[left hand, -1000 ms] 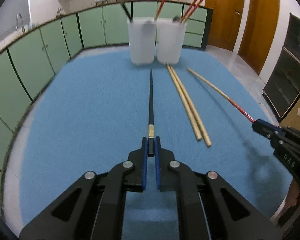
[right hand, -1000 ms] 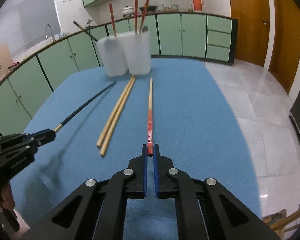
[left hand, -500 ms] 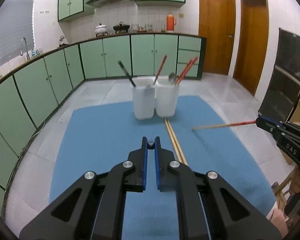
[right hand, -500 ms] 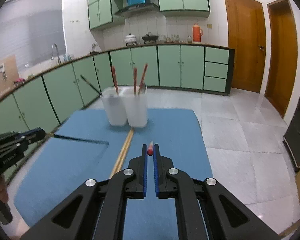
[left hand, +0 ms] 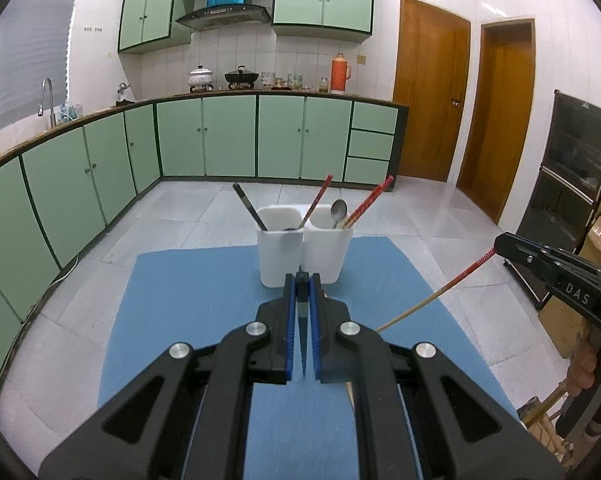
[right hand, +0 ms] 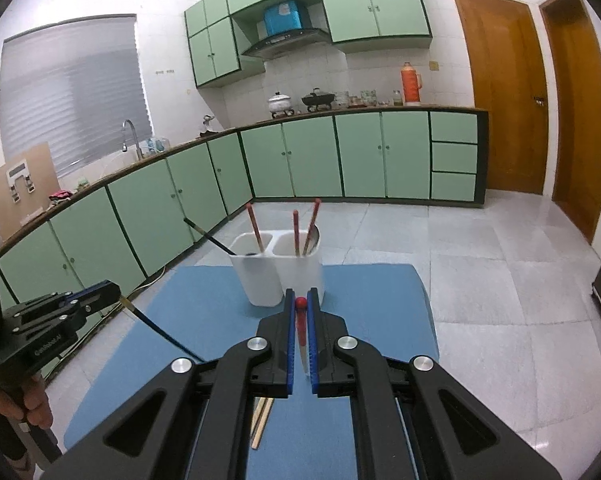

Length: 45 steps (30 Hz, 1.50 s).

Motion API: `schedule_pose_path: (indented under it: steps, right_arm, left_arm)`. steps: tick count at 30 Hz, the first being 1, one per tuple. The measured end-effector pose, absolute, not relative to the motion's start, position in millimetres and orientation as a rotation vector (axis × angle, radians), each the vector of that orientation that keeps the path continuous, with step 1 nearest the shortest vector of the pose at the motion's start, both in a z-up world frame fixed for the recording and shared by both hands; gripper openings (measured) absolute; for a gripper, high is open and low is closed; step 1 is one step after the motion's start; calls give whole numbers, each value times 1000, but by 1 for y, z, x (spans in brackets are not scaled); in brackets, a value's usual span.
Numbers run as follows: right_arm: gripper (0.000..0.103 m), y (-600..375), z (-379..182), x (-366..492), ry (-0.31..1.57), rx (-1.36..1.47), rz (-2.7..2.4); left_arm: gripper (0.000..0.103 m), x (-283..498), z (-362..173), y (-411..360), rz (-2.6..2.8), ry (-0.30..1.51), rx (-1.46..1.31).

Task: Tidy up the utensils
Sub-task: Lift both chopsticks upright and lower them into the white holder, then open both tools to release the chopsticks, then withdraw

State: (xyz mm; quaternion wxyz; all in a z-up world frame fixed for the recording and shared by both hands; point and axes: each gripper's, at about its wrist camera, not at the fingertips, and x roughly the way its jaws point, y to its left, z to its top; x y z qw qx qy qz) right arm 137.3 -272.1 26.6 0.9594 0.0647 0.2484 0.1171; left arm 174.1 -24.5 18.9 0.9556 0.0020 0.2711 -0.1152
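Observation:
My left gripper (left hand: 301, 280) is shut on a black chopstick (right hand: 160, 330), held in the air with its tip hanging down toward the blue mat (left hand: 188, 300). My right gripper (right hand: 300, 302) is shut on a red-ended chopstick (left hand: 440, 290), also lifted and hanging downward. A white two-compartment holder (left hand: 304, 248) stands upright at the mat's far edge, ahead of both grippers. It holds a black chopstick (left hand: 249, 206), red chopsticks (left hand: 370, 200) and a spoon (left hand: 338, 212). A pair of plain wooden chopsticks (right hand: 262, 420) lies on the mat below the grippers, mostly hidden.
The mat covers a small table with tiled floor (left hand: 420, 208) on all sides. Green kitchen cabinets (left hand: 228, 136) run along the back and left. Wooden doors (left hand: 428, 92) and a dark cabinet (left hand: 572, 184) stand to the right.
Both grippers have lifted their chopsticks off the mat and risen high. The views tilted up from the table to the room, and the chopsticks swung to hang down.

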Motion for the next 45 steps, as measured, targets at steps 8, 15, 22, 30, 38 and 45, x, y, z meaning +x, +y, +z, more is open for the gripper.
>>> schedule_pose_path:
  steps: [8, 15, 22, 30, 38, 45]
  right_arm:
    - [5, -267, 41, 148, 469, 121, 265]
    - [5, -267, 62, 157, 419, 124, 278]
    - [5, -262, 92, 172, 346, 120, 289]
    - [5, -250, 116, 202, 293, 95, 278]
    - [5, -238, 108, 254, 330, 73, 257]
    - [5, -232, 80, 298, 408, 74, 274]
  left_arm:
    - [6, 179, 35, -21, -231, 505, -9]
    - [6, 187, 72, -19, -225, 410, -29]
    - [6, 198, 115, -26, -210, 284, -44]
    - [6, 222, 148, -36, -184, 161, -65]
    - [6, 279, 138, -46, -174, 143, -92]
    - [6, 329, 100, -56, -157, 187, -79]
